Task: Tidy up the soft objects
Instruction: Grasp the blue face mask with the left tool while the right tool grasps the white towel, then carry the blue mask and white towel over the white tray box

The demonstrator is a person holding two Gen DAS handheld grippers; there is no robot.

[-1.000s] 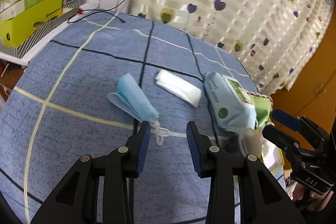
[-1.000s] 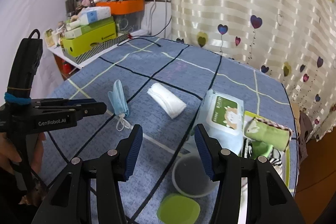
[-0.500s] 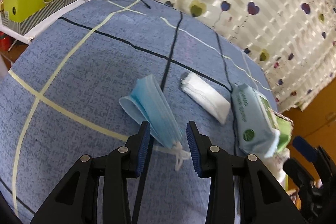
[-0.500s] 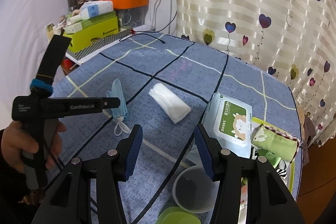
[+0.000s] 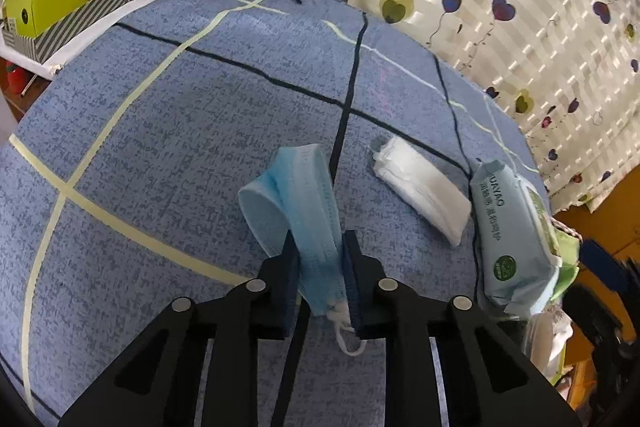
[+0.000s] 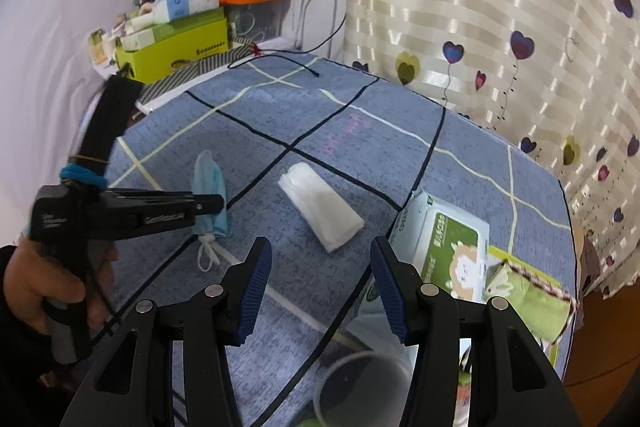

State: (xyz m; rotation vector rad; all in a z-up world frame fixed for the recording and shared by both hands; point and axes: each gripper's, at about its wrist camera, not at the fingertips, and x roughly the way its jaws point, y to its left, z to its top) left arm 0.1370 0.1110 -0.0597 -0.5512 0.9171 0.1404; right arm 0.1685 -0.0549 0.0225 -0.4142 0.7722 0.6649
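The left gripper (image 5: pixel 320 259) has just been closing its jaws, and they are now pinching the folded blue face mask (image 5: pixel 308 211) near its bottom end, low in the middle of the frame on the blue checked tablecloth (image 5: pixel 160 147). The mask is looking light, thin and floppy, so I am guessing it will droop. Holding the bunched pleats seems safer than the white ear loops (image 5: pixel 344 331). The right gripper (image 6: pixel 320 283) is hanging wide open, holding nothing, near the folded white cloth (image 6: pixel 320 207).
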